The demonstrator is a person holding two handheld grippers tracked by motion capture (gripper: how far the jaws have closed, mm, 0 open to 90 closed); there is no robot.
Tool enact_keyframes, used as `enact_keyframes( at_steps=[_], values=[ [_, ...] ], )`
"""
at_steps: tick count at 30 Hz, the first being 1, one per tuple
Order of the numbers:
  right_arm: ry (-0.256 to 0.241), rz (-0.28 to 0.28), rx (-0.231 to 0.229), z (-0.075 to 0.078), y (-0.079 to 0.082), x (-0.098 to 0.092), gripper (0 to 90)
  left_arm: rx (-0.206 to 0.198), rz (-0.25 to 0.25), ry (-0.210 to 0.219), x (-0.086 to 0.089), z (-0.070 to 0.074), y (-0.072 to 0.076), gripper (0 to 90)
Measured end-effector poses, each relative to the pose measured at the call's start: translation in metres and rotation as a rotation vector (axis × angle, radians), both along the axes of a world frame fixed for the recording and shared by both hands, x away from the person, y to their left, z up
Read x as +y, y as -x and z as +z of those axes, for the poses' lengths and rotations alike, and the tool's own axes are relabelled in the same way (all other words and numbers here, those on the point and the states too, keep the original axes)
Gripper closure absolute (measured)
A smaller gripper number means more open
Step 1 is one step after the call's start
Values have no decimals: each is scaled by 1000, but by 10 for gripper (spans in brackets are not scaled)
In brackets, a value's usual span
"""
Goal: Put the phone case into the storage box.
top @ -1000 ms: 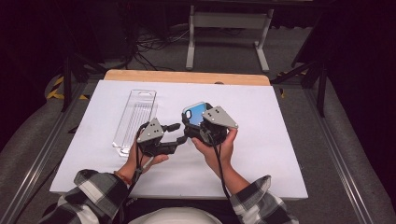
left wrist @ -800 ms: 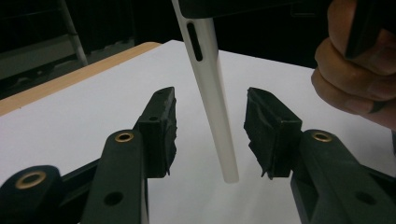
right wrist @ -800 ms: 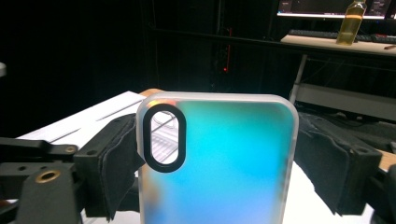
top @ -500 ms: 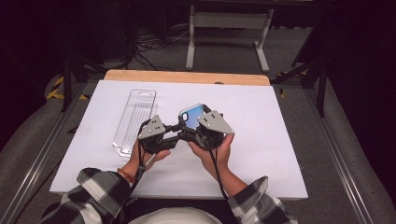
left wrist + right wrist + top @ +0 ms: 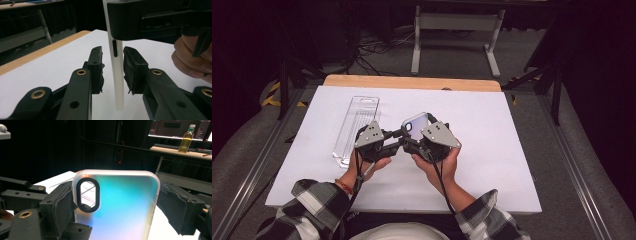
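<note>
- Right claw (image 5: 117, 202) clamps the frosted, iridescent rounded-corner phone case (image 5: 120, 205) by its side edges.
- Left claw (image 5: 113, 68) stands parted around that case's thin white edge, pads apart from it.
- Clear ribbed plastic tray (image 5: 354, 129) lies on the white tabletop (image 5: 512, 140).

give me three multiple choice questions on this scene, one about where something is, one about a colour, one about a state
1. Where does the clear plastic package lie?
A. on the white table top, on the left gripper's side
B. on the floor behind the table
C. between the right gripper's fingers

2. What colour is the ring around the camera cutout of the phone case?
A. red
B. black
C. yellow

3. How does the left gripper stand to the case?
A. open, its fingers either side of the case's edge with gaps showing
C. lying flat on the table, far from the case
B. shut tight on the clear package

Answers: 1 A, the high view shows it flat on the white top beside the left gripper. 2 B, the right gripper view shows a black oval ring. 3 A, the left gripper view shows a gap on each side of the white edge, while the right gripper holds the case.
</note>
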State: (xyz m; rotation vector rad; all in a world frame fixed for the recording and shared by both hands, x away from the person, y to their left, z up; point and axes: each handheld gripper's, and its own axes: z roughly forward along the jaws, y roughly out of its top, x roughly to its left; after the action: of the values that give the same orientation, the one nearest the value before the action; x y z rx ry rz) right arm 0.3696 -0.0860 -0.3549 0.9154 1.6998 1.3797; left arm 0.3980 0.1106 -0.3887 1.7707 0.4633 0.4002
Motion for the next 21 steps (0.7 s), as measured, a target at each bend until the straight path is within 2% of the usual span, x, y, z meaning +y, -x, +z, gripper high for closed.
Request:
enact_keyframes(
  at_steps=[8, 12, 17, 21],
  values=[
    [0, 0, 4, -2, 0, 1, 174, -24, 8, -5, 0, 2, 2, 711],
    [1, -1, 10, -2, 1, 2, 173, -45, 1, -18, 1, 3, 2, 760],
    [-13, 3, 23, -4, 1, 3, 171, -28, -17, -10, 4, 3, 1, 800],
    [-15, 3, 22, -3, 2, 3, 169, -41, -23, -13, 5, 4, 1, 804]
  ],
)
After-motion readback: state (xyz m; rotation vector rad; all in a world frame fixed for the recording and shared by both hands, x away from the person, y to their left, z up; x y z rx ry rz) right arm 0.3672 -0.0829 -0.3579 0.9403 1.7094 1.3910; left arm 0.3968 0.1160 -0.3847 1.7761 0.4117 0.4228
